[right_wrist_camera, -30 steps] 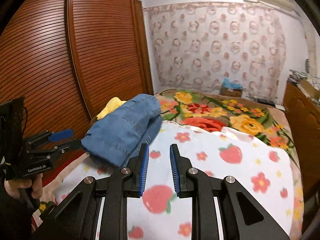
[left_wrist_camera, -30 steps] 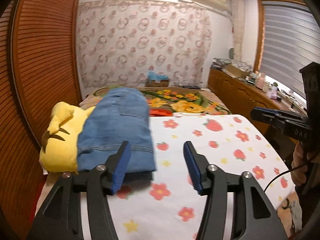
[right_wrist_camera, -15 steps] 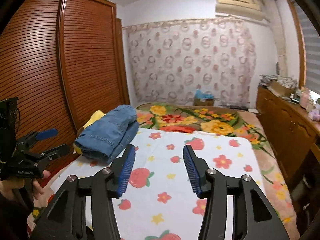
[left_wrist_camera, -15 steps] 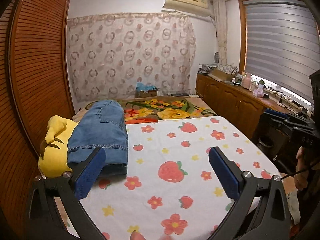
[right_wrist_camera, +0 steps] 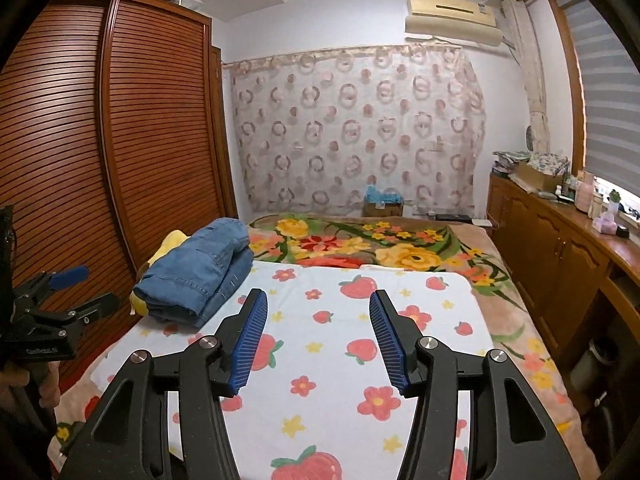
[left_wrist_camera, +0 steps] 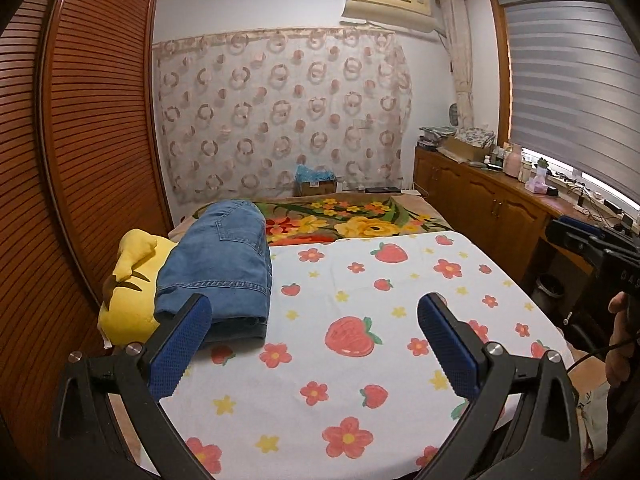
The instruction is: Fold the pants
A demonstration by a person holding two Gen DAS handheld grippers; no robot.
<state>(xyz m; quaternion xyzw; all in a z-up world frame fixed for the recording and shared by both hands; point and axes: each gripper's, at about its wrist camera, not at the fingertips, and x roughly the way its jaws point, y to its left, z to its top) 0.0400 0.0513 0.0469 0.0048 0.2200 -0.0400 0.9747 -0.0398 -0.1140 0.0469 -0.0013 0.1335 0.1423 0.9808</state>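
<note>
The blue jeans (left_wrist_camera: pixel 218 264) lie folded in a thick stack at the left edge of the bed, partly resting on a yellow plush toy (left_wrist_camera: pixel 128 280). My left gripper (left_wrist_camera: pixel 314 304) is held back from them, open wide, with nothing between its blue pads; its left finger (left_wrist_camera: pixel 180 344) overlaps the stack's near corner in the picture. In the right wrist view the jeans (right_wrist_camera: pixel 196 276) sit to the left of and beyond my right gripper (right_wrist_camera: pixel 318 296), which is open and empty over the strawberry sheet (right_wrist_camera: pixel 332 360).
A slatted wooden wardrobe (left_wrist_camera: pixel 80 160) runs along the left of the bed. A floral blanket (left_wrist_camera: pixel 360 220) covers the far end. Wooden cabinets (left_wrist_camera: pixel 500 208) with clutter on top line the right wall under the window. A hand (left_wrist_camera: pixel 618 344) shows at the right edge.
Both grippers have drawn back from the jeans and opened, the left one very wide. The folded jeans stay put on the plush toy.
</note>
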